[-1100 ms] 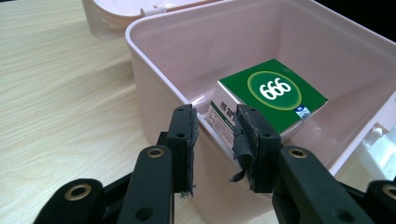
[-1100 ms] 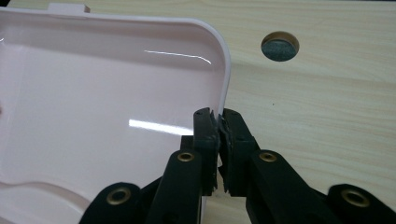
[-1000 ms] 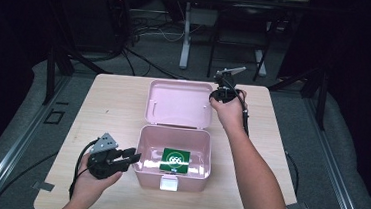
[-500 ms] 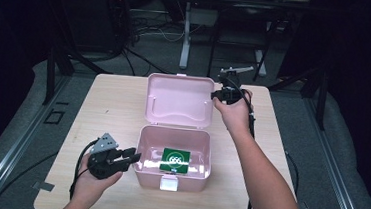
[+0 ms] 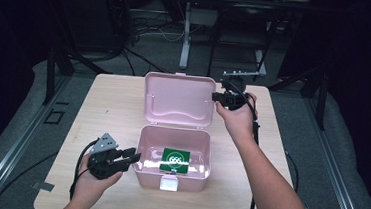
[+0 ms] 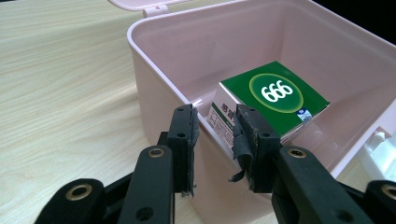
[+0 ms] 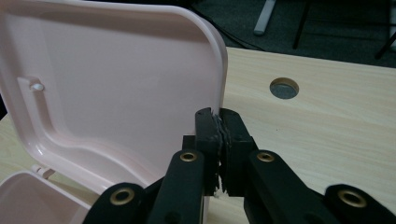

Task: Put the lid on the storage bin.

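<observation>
Lid (image 5: 180, 100) of the pink box (image 5: 144, 154): one, hinged at the box's far wall, now swung up from lying flat on the table (image 5: 108, 103) a second ago to standing roughly half raised, so I judge I am closing it. My right gripper (image 5: 220, 96) is clamped on the lid's right edge, jaws pressed together over the rim. My left gripper (image 5: 130, 156) sits at the box's left wall, jaws apart, straddling that rim to steady it. Inside the box: one green carton (image 6: 273, 95) marked 666. Count: one box, one lid, one carton, two grippers, one white front latch (image 5: 168, 183).
</observation>
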The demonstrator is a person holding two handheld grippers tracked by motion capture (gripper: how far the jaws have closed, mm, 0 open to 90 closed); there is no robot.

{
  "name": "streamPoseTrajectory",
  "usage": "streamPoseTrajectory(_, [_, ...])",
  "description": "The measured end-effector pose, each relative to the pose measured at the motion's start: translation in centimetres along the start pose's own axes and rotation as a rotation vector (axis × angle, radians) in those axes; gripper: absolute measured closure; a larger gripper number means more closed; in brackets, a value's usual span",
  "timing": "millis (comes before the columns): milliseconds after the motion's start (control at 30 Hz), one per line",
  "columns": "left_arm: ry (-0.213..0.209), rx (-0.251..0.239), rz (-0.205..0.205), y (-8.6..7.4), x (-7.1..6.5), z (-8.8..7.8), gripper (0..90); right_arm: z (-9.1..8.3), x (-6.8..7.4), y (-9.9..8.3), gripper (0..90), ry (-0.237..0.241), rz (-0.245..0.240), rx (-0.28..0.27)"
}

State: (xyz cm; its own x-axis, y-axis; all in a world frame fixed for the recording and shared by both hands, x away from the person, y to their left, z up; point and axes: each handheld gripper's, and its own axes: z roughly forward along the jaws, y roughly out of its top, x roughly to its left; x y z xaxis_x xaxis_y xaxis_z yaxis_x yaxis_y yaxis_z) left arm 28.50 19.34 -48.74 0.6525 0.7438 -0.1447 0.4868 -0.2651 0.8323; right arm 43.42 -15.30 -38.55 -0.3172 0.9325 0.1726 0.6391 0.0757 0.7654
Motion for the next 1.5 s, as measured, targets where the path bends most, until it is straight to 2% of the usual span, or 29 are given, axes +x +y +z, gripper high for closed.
streamPoseTrajectory(467, [0.001,-0.001,-0.001,0.0,0.0,0.0,68.7,-2.6,0.9,-1.7,87.3,0.013,-0.077,-0.078])
streamPoseTrajectory(867, [0.001,-0.002,-0.002,0.0,0.0,0.0,68.8,-4.6,1.4,-3.7,87.2,0.042,-0.117,-0.136])
streamPoseTrajectory(1067, [0.003,-0.005,-0.002,0.0,-0.1,0.0,68.8,-5.3,1.8,-4.6,87.2,0.033,-0.152,-0.159])
streamPoseTrajectory(1333, [-0.002,-0.007,-0.005,-0.1,0.0,0.0,68.7,-5.8,1.8,-5.7,86.5,0.05,-0.136,-0.191])
streamPoseTrajectory(1500, [-0.001,-0.008,-0.005,-0.1,0.0,0.0,69.0,-6.2,2.3,-6.2,86.6,0.026,-0.151,-0.201])
